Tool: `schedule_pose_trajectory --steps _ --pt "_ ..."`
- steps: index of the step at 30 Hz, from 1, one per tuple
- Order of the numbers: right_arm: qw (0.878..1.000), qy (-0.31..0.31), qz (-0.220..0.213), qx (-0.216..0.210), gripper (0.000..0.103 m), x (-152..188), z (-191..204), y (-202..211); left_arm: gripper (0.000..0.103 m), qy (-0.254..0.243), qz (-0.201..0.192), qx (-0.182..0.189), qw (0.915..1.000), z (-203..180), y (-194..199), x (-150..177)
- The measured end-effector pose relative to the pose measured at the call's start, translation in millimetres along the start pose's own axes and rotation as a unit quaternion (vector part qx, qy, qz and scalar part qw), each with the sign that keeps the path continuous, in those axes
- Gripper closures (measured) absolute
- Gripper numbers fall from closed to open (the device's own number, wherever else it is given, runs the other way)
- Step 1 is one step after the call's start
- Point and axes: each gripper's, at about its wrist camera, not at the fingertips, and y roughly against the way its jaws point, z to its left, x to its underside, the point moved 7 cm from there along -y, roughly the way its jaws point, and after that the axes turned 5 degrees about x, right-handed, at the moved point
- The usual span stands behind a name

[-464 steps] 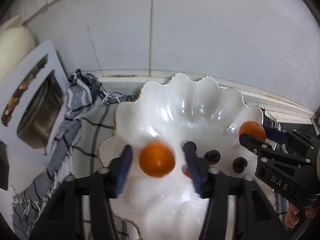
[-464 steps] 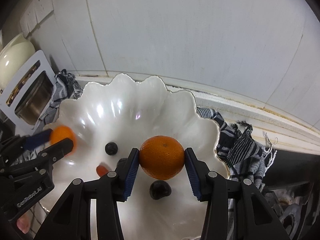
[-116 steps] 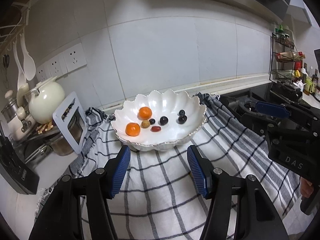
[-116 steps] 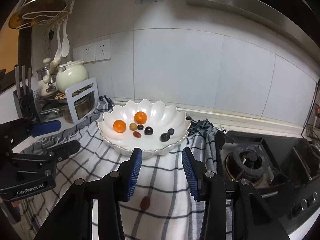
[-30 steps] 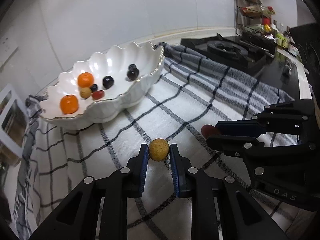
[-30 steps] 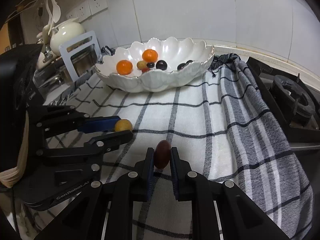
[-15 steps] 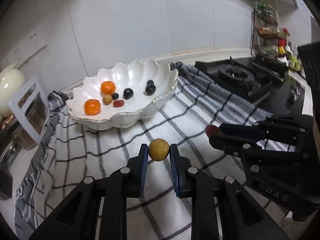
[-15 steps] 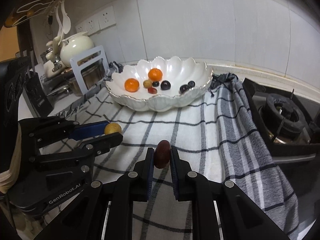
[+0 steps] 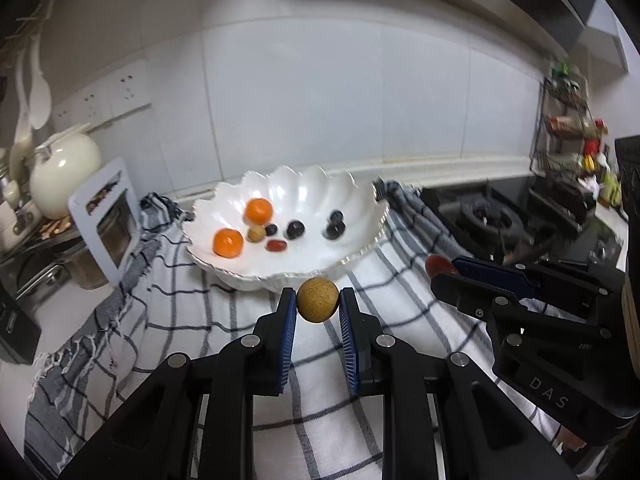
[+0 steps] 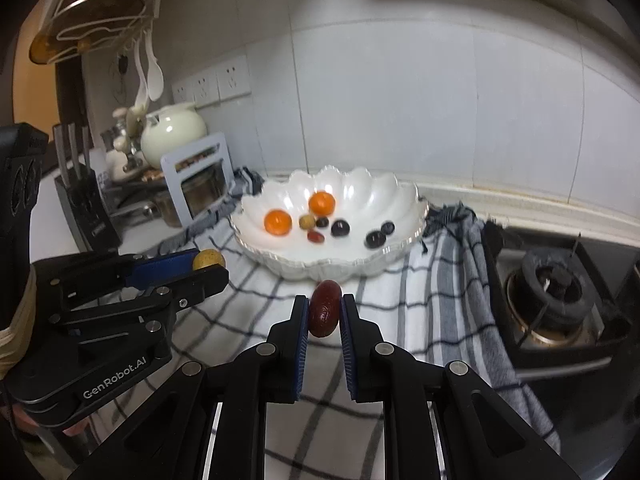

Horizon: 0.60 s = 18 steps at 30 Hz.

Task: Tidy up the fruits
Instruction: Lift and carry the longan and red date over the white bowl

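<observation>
My left gripper (image 9: 318,304) is shut on a small tan round fruit (image 9: 317,299), held above the checked cloth in front of the white scalloped bowl (image 9: 352,258). My right gripper (image 10: 325,312) is shut on a dark red oval fruit (image 10: 325,314), also raised before the bowl (image 10: 408,248). The bowl holds two oranges (image 9: 228,242), a tan fruit, a red fruit and several dark round fruits (image 9: 296,229). In the right wrist view the left gripper (image 10: 208,266) is at the left with the tan fruit (image 10: 207,258). In the left wrist view the right gripper (image 9: 440,270) is at the right.
A checked cloth (image 9: 224,320) covers the counter. A gas hob (image 10: 552,292) lies to the right. A cream teapot (image 10: 172,136), a metal pot behind a white stand (image 10: 200,184) and a knife block (image 10: 84,200) stand at the left. A spice rack (image 9: 572,152) is at the far right.
Both grippers have risen and tilted up toward the bowl, each still holding its fruit. The bowl now sits higher and more centred in both views.
</observation>
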Motion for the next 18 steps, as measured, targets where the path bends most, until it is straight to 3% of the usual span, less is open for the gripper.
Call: schedule_pose_trajectory --steps 9,18 --pt "0.999 0.022 -0.035 -0.002 0.086 -32 4 5 0.080 0.014 -0.033 -0.017 0.9992 10 12 -24" --pt "0.999 0.021 -0.039 -0.008 0.086 -59 -1 -15 0.080 0.028 -0.050 -0.028 0.9979 22 4 -56"
